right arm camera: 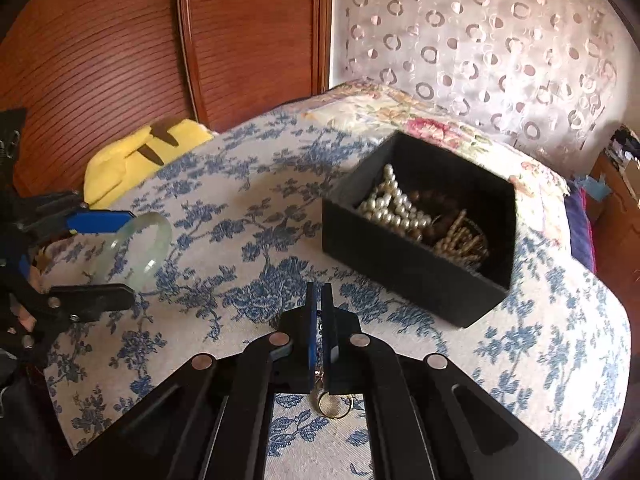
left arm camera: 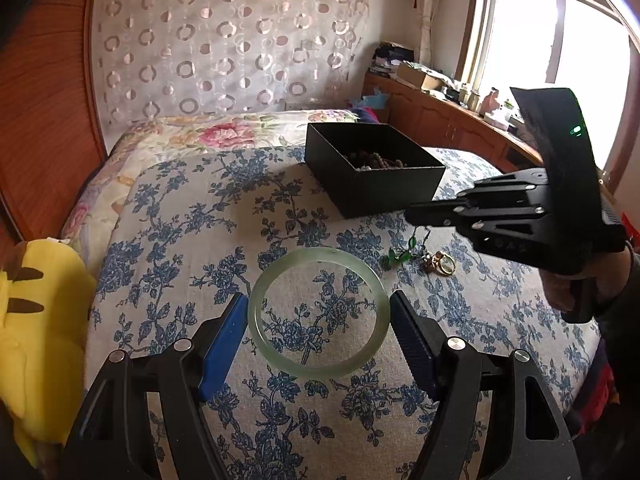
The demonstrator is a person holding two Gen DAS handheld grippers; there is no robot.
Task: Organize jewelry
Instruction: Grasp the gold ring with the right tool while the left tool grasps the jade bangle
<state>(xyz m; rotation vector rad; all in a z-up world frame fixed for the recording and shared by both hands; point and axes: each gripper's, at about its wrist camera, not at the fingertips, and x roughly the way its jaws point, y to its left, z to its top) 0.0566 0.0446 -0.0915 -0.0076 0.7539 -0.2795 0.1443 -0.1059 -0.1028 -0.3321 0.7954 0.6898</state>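
A pale green jade bangle (left arm camera: pixel 318 312) lies flat on the blue-flowered cloth. My left gripper (left arm camera: pixel 318 314) is open, its blue pads on either side of the bangle and close to it. The bangle also shows in the right wrist view (right arm camera: pixel 148 244). A black box (left arm camera: pixel 372 168) further back holds pearl and bead strings (right arm camera: pixel 396 208). A green-beaded piece (left arm camera: pixel 400 256) and a gold ring (left arm camera: pixel 446 266) lie to the right. My right gripper (right arm camera: pixel 320 292) is shut with nothing between the tips, above the gold ring (right arm camera: pixel 334 404).
A yellow plush toy (left arm camera: pixel 36 320) lies at the bed's left edge. A wooden headboard (left arm camera: pixel 44 112) and a patterned curtain (left arm camera: pixel 224 40) stand behind. A wooden cabinet (left arm camera: pixel 440 116) with clutter runs under the window at the right.
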